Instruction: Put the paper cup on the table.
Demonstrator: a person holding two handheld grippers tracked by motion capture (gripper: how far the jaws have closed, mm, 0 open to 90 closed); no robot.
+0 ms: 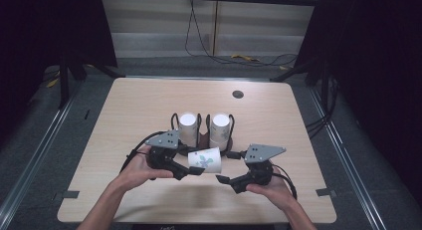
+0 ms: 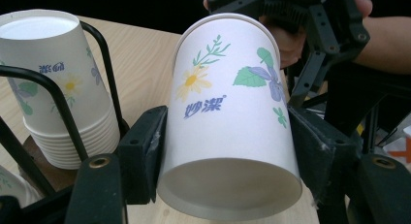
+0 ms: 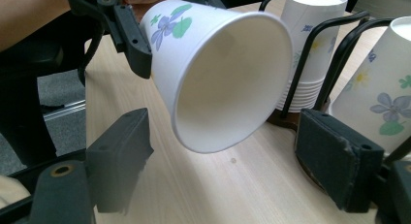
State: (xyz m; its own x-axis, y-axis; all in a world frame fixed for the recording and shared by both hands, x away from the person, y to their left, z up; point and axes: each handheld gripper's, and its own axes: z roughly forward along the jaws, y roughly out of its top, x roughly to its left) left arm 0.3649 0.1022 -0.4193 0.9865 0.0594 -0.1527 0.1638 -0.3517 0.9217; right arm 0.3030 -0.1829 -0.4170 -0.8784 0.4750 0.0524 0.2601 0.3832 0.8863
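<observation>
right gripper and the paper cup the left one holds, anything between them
Nothing: in the right gripper view the open right gripper faces the mouth of the paper cup across bare table. The left gripper clamps the cup's sides.

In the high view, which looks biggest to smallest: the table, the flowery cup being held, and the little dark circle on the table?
1. table
2. flowery cup
3. dark circle, which lies farther off but is plainly smallest.

Each bare-armed hand carries a black, angular gripper, the left gripper (image 1: 191, 171) and right gripper (image 1: 224, 180) alike, topped by a grey three-cornered plate dotted with screws, trailing looped black cable, with thick scuffed jaws and brass-ringed holes.
</observation>
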